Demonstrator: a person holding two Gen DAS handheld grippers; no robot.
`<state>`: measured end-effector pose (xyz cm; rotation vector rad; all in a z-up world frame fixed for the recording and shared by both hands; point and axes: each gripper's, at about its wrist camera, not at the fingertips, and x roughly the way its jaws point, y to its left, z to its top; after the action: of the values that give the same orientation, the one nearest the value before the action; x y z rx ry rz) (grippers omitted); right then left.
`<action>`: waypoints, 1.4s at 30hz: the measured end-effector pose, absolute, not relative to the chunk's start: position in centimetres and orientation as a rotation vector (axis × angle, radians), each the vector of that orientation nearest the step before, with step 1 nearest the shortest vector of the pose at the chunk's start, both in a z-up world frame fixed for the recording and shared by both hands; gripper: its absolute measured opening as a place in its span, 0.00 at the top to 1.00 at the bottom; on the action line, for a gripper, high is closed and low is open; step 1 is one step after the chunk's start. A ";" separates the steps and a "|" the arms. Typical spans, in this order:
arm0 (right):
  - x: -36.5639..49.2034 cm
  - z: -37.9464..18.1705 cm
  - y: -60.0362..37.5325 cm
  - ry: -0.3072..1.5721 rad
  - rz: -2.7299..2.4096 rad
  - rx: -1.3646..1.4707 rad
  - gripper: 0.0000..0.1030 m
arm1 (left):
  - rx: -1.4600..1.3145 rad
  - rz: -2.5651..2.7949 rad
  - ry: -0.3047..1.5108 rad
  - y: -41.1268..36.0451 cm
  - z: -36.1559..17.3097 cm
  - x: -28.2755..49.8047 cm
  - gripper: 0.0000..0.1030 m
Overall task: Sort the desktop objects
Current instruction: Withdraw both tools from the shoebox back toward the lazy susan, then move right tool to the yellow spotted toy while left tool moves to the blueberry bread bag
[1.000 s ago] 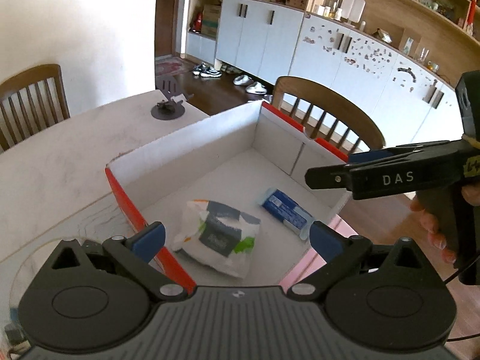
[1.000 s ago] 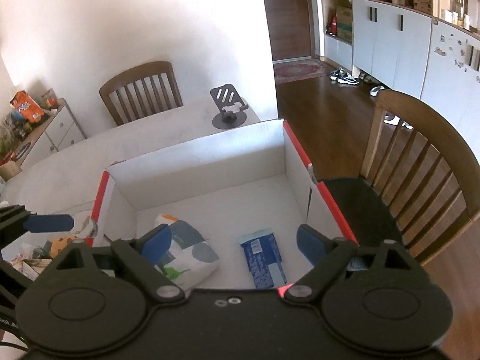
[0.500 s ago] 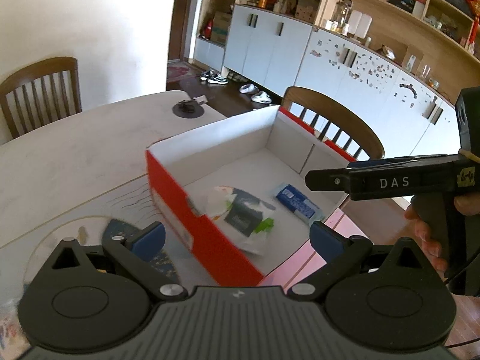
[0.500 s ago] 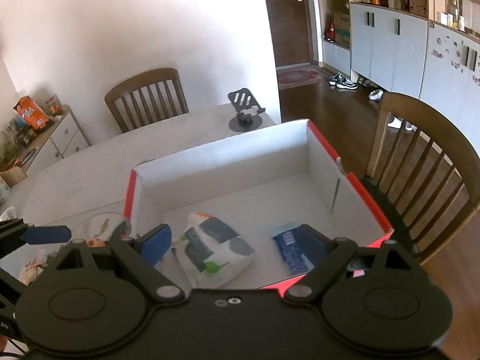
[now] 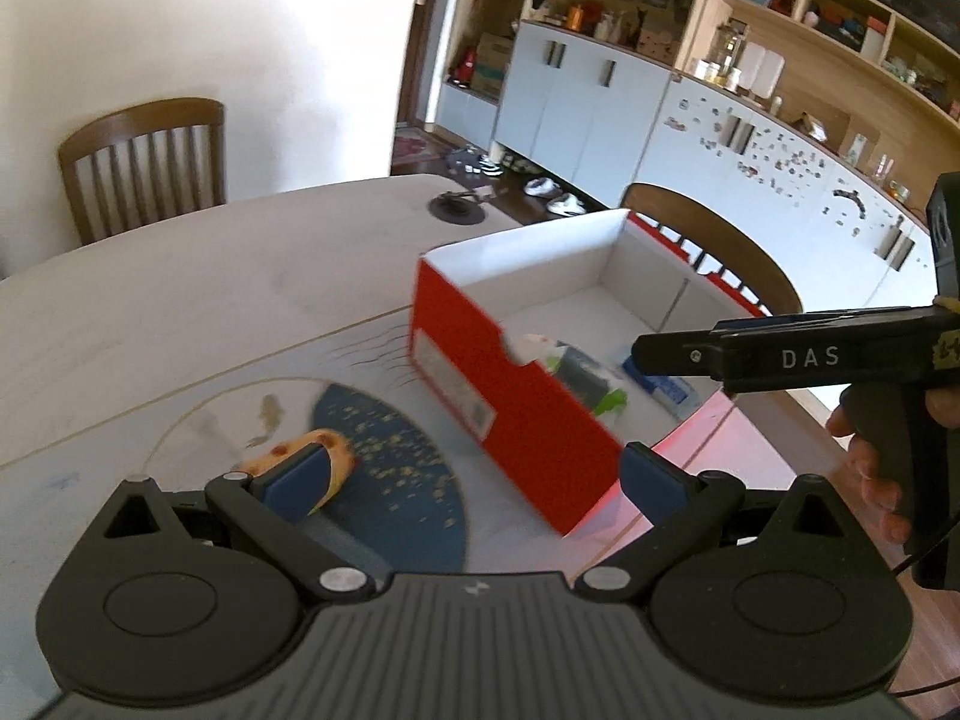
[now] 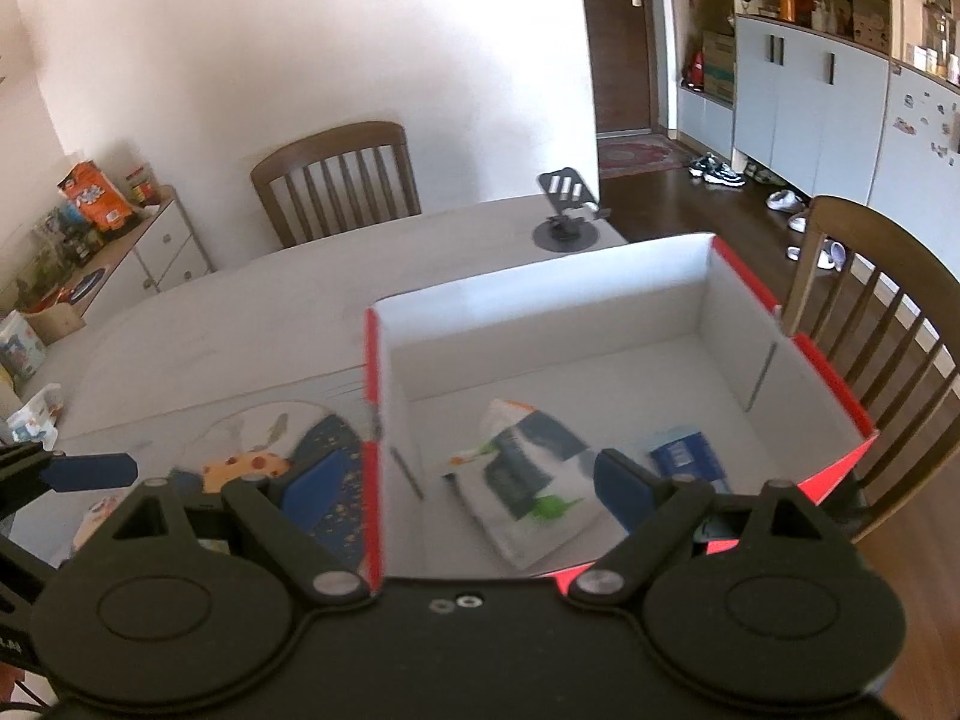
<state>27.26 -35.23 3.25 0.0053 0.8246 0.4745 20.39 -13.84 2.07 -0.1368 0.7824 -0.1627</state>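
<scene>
- Now my left hand-held gripper point(image 5: 474, 474) hangs released and empty above the counter point(image 5: 180, 312), jaws spread wide; my right hand-held gripper point(image 6: 456, 483) is likewise released and holds nothing, poised over the near rim of the red box point(image 6: 798, 354).
- Next, I judge, comes the yellow snack packet point(image 5: 300, 450) lying on the round blue-patterned mat point(image 5: 396, 480) near the counter's front edge, just left of the box.
- I should lower the left one straight over the packet, jaws astride its narrow width, and close on the body rather than on a loose edge, since thin wrapping may slip or crumple.
- I should lift clear of the box's red wall before crossing over it.
- Inside the box, which stands at the counter's right edge, a white pouch point(image 6: 528, 480) with dark and green print lies flat near the front wall, and a blue packet point(image 6: 684, 459) lies beside it towards the right wall.
- More small packets point(image 6: 33, 420) sit at the counter's far left edge, too blurred to name.
</scene>
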 end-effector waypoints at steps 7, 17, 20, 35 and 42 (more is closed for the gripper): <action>25.6 3.4 -32.4 0.820 0.504 -0.018 0.12 | -0.134 -0.135 0.773 -11.7 2.0 18.2 0.00; 23.6 3.3 -28.3 0.820 0.548 -0.052 0.12 | -0.170 -0.055 0.751 -7.5 1.6 15.2 0.00; 23.1 3.1 -27.1 0.823 0.560 -0.063 0.12 | -0.180 -0.024 0.751 -6.3 1.3 14.5 0.00; 21.8 2.1 -22.3 0.832 0.624 -0.104 0.12 | -0.201 0.109 0.749 -1.9 0.1 11.3 0.00; 22.1 1.2 -20.8 0.841 0.638 -0.116 0.12 | -0.228 0.147 0.760 -0.2 -1.0 11.3 0.00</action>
<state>22.07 -20.79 1.19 -0.1164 0.8410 0.6381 11.26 -0.18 -1.00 -0.2280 0.7603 0.1472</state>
